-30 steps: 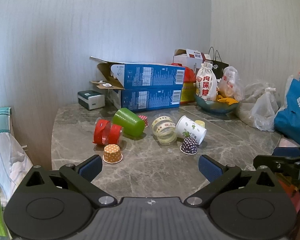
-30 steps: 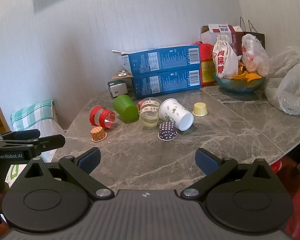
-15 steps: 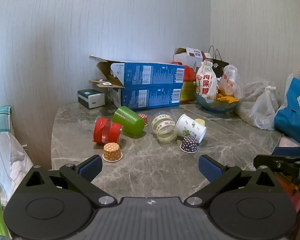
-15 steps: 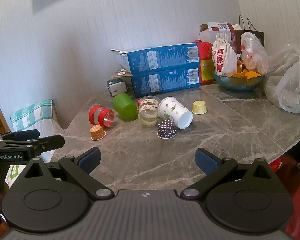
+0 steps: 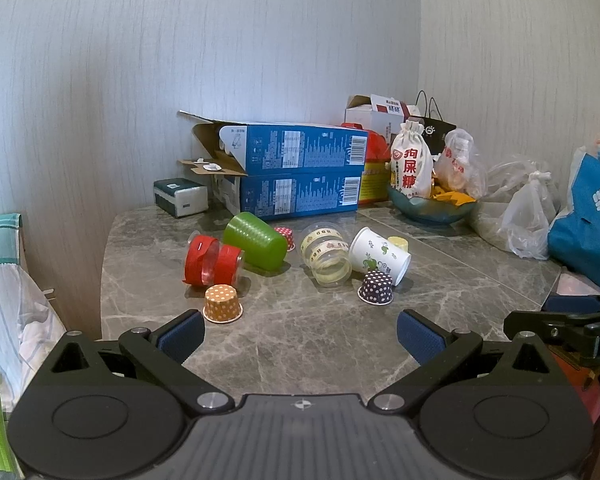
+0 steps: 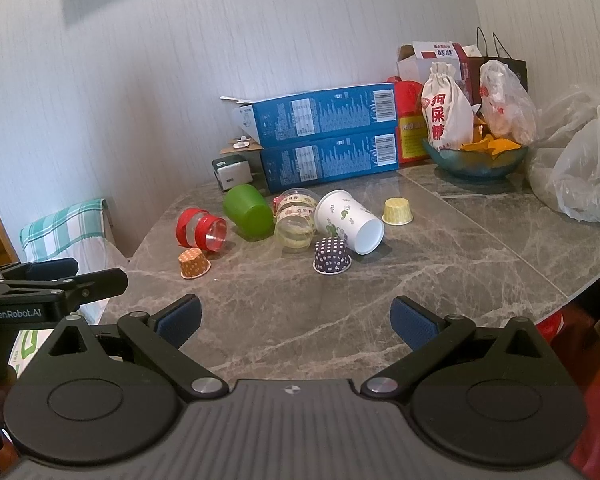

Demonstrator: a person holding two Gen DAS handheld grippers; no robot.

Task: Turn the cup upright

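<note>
Several cups lie on their sides on the grey marble table [image 5: 300, 344]: a red-banded clear cup [image 5: 212, 261] [image 6: 200, 229], a green cup [image 5: 256, 241] [image 6: 247, 211], a clear cup with patterned bands [image 5: 327, 254] [image 6: 295, 220] and a white paper cup with green print [image 5: 380, 255] [image 6: 350, 222]. Small paper cups stand upside down: orange dotted [image 5: 222, 304] [image 6: 194, 264], dark dotted [image 5: 376, 288] [image 6: 331, 257], yellow [image 6: 397, 211]. My left gripper [image 5: 300, 334] and right gripper [image 6: 296, 322] are open and empty, short of the cups.
Two stacked blue boxes [image 5: 300, 176] [image 6: 324, 136] stand behind the cups by the wall. A bowl with snacks and a cloth bag [image 6: 472, 156] and plastic bags [image 6: 580, 184] are at the right. A small dark box [image 5: 180, 197] sits back left.
Both grippers have shifted only slightly; the cups sit a little nearer and lower in the right wrist view. Nothing on the table has moved.
</note>
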